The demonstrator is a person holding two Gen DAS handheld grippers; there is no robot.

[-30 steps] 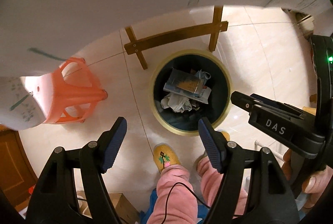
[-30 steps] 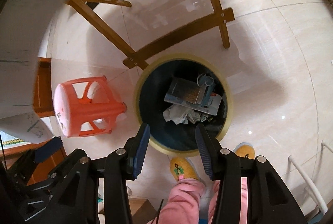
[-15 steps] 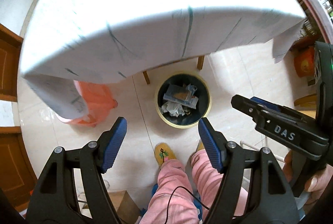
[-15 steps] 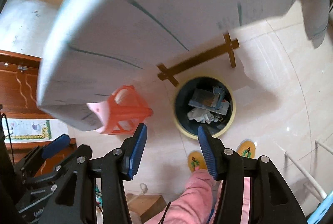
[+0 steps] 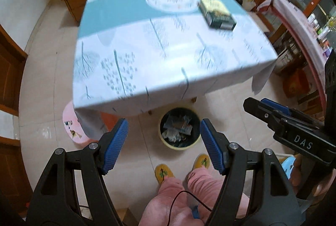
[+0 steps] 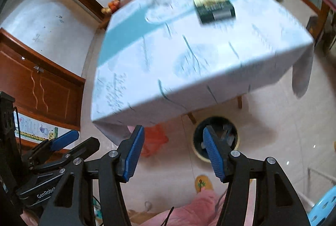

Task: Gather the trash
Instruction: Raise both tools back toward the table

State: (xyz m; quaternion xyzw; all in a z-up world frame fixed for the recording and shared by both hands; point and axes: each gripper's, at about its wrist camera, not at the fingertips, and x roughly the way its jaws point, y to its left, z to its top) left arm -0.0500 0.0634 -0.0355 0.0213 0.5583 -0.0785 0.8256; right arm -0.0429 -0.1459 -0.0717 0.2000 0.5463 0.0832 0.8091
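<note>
Both grippers hang empty with fingers spread wide: the left gripper (image 5: pixel 163 146) frames the bin (image 5: pixel 179 128) on the floor at its 12 o'clock, and the right gripper (image 6: pixel 173 154) has the same bin (image 6: pixel 216 138) just past its right finger. The trash (image 5: pixel 177 129) already in the bin looks like crumpled paper and flat card or wrappers, so probably light, soft and easily crushed; a pinch on a raised fold should hold it. The only likely piece left on the bench (image 5: pixel 168 47) is a dark box (image 5: pixel 217 12) at about 1 o'clock, near the far right side. It appears stiff and flat, and I would grip it across its short edge. The left view shows the bin's contents and both slippers; the right view hides half the bin behind a finger but shows the wall shelves and a blue stool (image 6: pixel 323 205) at 4 o'clock.
</note>
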